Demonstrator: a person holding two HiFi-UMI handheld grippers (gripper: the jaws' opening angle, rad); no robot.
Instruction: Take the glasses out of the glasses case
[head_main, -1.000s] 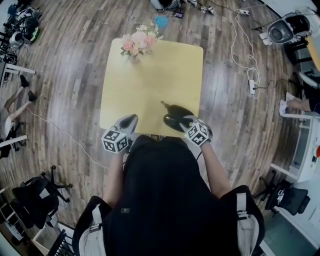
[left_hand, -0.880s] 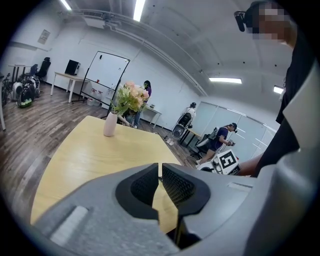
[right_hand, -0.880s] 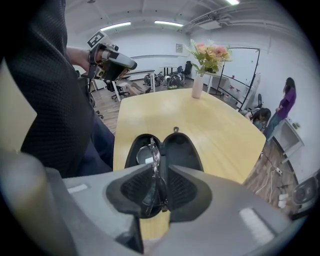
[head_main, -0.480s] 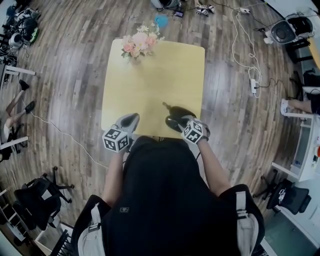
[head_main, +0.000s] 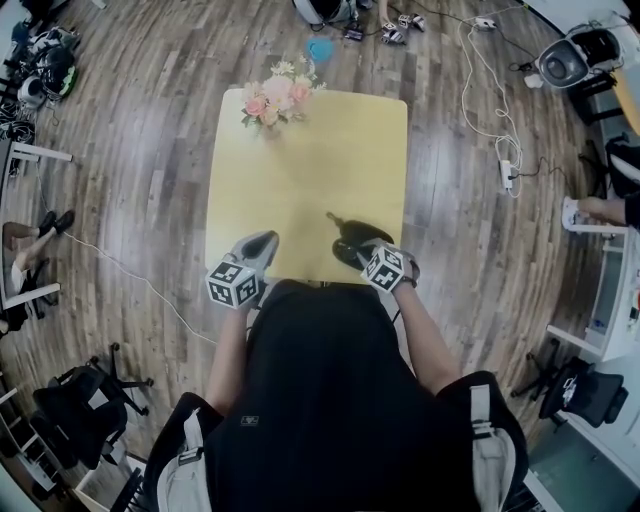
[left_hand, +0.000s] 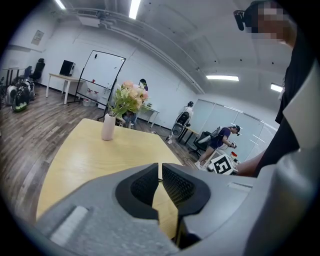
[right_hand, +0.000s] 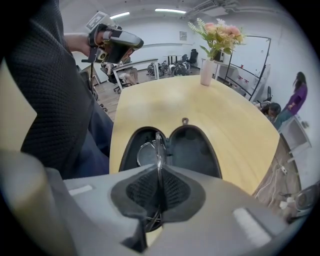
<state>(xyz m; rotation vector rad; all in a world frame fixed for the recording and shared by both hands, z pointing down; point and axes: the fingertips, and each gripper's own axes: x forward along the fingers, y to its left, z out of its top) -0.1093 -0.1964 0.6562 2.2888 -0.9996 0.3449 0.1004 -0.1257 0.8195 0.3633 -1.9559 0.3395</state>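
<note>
- 1 table (head_main: 300, 170), pale yellow wood, on a plank floor (head_main: 150, 150).
- 1 vase of flowers (head_main: 272, 95) at the far left corner of the table, upright, well apart from everything else.
- 1 glasses case (right_hand: 194, 150), dark, lying open near the near right edge of the table, both halves spread flat side by side, with a small pull tab (right_hand: 185, 120) at the far end.
- 1 pair of glasses (right_hand: 146, 152), thin-rimmed, over the left half of the case, one lens visible against the lining, frame running up into the right gripper's jaws.
- 2 grippers, one per hand, each with 1 marker cube.
- Right gripper (right_hand: 159, 186): jaws pressed together on the thin glasses frame, right above the near end of the open case.
- Left gripper (left_hand: 160, 172): jaws closed to a narrow slit, nothing between them, held over the near left edge of the table, well apart from the case.
- Not clear whether the glasses touch the case lining.
- 1 person in purple (right_hand: 294, 100) at the far right in the right gripper view.
</note>
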